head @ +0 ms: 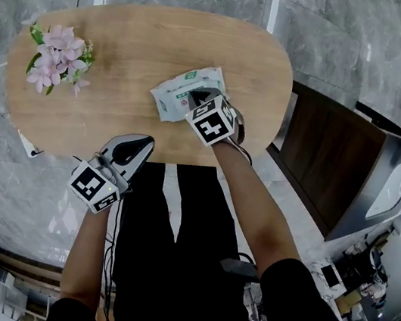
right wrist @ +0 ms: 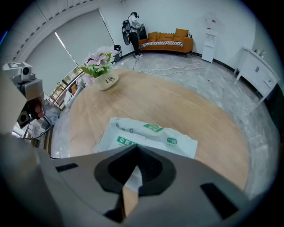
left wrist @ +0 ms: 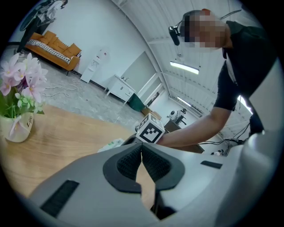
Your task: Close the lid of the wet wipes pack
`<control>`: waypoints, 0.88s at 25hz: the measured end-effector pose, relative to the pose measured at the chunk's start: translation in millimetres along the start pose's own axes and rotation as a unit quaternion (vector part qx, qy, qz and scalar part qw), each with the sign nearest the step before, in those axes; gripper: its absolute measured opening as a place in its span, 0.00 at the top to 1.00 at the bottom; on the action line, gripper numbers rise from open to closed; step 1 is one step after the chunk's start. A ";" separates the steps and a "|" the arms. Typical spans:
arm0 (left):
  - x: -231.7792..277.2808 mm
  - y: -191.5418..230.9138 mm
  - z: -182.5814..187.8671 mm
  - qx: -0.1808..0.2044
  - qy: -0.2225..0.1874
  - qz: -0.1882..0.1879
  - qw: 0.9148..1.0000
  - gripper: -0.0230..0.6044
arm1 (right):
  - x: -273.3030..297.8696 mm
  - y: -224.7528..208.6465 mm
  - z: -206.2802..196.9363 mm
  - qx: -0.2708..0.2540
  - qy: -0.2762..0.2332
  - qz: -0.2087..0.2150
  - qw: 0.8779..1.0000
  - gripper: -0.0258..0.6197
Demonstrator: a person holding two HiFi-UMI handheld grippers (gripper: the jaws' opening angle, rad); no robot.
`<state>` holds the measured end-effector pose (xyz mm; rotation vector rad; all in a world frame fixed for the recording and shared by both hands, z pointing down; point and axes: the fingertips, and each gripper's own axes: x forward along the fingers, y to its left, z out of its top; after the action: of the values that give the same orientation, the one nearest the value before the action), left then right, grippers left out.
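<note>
The white wet wipes pack [head: 181, 89] with green labels lies flat near the middle of the oval wooden table [head: 130, 36]. My right gripper [head: 198, 95] rests over the pack's near right end with its jaws shut and nothing between them. In the right gripper view the pack [right wrist: 151, 135] lies just beyond the tips of that gripper [right wrist: 135, 148], and its near part, lid included, is hidden behind the jaws. My left gripper [head: 144, 142] is shut and empty at the table's front edge, left of the pack. Its own view shows its tips [left wrist: 141, 148] touching and a corner of the pack [left wrist: 110, 144].
A small pot of pink flowers [head: 57, 58] stands at the table's left end. A dark cabinet [head: 324, 155] stands right of the table. The person's legs are just below the table's front edge. An orange sofa [right wrist: 166, 37] stands far off.
</note>
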<state>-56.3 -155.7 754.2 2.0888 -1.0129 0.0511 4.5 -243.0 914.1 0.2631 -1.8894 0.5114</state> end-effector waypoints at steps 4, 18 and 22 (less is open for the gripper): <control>1.4 2.3 4.0 0.001 -0.002 -0.002 1.000 0.94 | 2.5 -0.1 1.5 0.001 0.004 0.011 1.000 0.94; -5.1 3.0 12.1 0.009 -0.001 0.007 1.000 0.94 | -10.3 2.7 2.0 0.006 -0.028 0.012 1.000 0.94; -3.4 -2.7 16.3 0.010 -0.006 0.001 1.000 0.94 | -21.6 7.9 3.5 0.008 -0.034 0.011 0.999 0.94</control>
<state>-61.4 -163.5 740.2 2.1077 -1.0260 0.0510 6.3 -239.0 891.2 0.2731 -1.9563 0.5394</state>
